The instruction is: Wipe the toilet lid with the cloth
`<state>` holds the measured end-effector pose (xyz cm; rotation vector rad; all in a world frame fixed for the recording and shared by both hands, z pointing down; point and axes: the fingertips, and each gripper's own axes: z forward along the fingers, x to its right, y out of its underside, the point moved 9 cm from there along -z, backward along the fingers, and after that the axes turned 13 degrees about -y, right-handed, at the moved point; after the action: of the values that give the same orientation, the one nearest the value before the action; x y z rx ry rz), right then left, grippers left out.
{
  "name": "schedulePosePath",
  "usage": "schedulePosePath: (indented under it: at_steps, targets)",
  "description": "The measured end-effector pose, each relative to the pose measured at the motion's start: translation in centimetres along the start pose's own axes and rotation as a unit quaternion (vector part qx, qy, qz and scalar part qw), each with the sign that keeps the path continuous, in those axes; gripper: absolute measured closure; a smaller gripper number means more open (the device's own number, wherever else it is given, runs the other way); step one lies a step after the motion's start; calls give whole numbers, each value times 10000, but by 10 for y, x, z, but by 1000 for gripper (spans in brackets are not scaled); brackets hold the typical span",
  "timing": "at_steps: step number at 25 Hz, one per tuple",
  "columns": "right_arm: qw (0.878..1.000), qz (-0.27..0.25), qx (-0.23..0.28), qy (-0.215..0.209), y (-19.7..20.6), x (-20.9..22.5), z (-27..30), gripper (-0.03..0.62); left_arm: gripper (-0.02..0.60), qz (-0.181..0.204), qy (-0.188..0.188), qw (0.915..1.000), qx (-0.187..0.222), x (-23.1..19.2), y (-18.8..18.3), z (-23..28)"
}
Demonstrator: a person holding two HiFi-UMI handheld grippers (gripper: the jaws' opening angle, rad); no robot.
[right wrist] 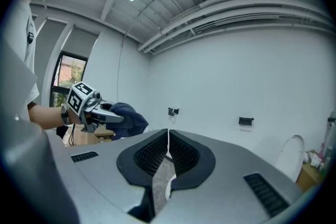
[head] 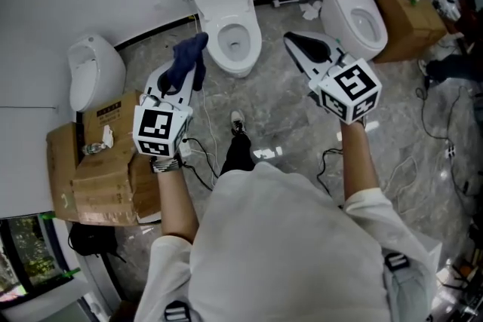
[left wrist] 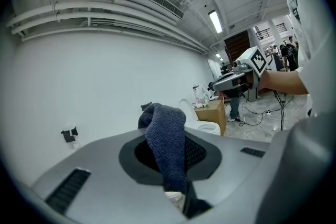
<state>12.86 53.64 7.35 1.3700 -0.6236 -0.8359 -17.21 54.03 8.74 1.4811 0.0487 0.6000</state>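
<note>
A dark blue cloth point(head: 188, 59) hangs from my left gripper point(head: 191, 65), whose jaws are shut on it; the left gripper view shows the cloth point(left wrist: 166, 147) draped over the pads. A white toilet point(head: 227, 17) with its lid raised stands against the wall just beyond and to the right of that gripper. My right gripper point(head: 293, 41) is shut and empty, its pads meeting in the right gripper view point(right wrist: 168, 149). It hovers between that toilet and a second white toilet point(head: 358, 4) at the right.
A white urinal point(head: 95, 72) sits at the left wall above a flattened cardboard box point(head: 102, 166). Another cardboard box point(head: 408, 19) with bottles stands at the far right. Cables point(head: 430, 154) and paper scraps point(head: 266, 153) litter the grey floor. The person's shoe point(head: 237, 121) is near the middle.
</note>
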Motion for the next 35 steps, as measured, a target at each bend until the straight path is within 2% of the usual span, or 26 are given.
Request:
schedulePosePath:
  at_steps: [9,16,24,35]
  targets:
    - [9995,-156,-118,249,-10,101,100,563,540,-50,221,9997,102,-79,22,128]
    - [9991,-236,-193,302,-22,152,173,563,538,-143,392,9991,92,-139,35,199]
    - [9985,-169,-271,444,-17,186,218,563,538,-250,542,9982,-10,-174,57,253]
    - [9979,22,-341,548,-1,210,243,563,537,-360,728,9962,-316,-188,82,297]
